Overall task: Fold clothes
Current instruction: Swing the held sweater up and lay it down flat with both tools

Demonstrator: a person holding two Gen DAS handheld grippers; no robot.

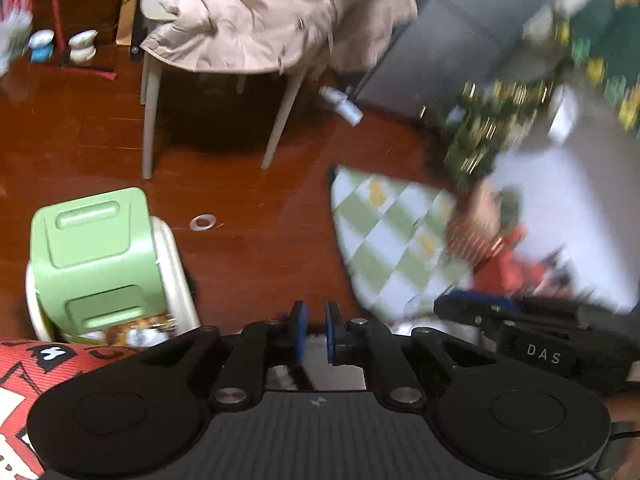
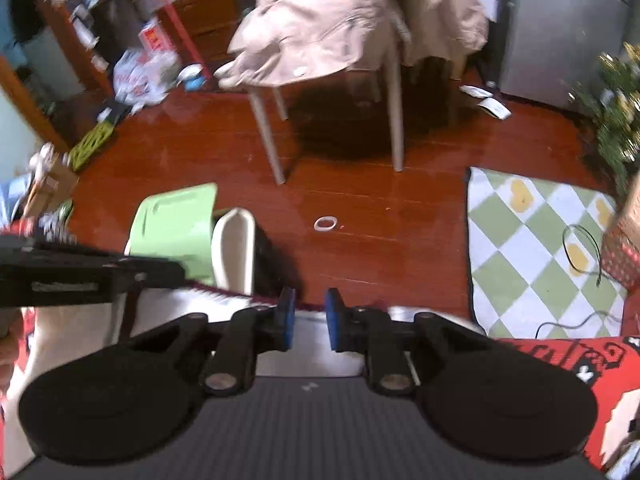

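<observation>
glossy red-brown wooden floor (image 2: 380, 240) runs under everything here, and it's a pretty cluttered room. nearest in both wrist views are the claws. left gripper (image 1: 316, 330) has its blue pads a narrow gap apart with only floor showing between them, nothing pinched that i can see. right gripper (image 2: 310, 320) also has its pads a little apart, and a dark maroon hem of the red and white patterned garment (image 2: 568, 368) runs across right at its fingertips. i can't tell whether that edge actually sits between the pads, but they don't look pressed on it. the garment lies low and close under both claws, spreading off to the left in the left view and both ways in the right view, with its visible edge running side to side across the right claw's line of sight. so i'd guess the right hand is nearer to a grab and just needs to dip forward and down onto that hem. the two tools are near each other, each showing in the other's view. a bit further out: a light green plastic step stool (image 1: 94, 260), a small white ring (image 2: 325, 224), and a green and white checkered mat (image 2: 532, 256). at the back, a beige coat draped over a pale-legged chair (image 2: 340, 28).
</observation>
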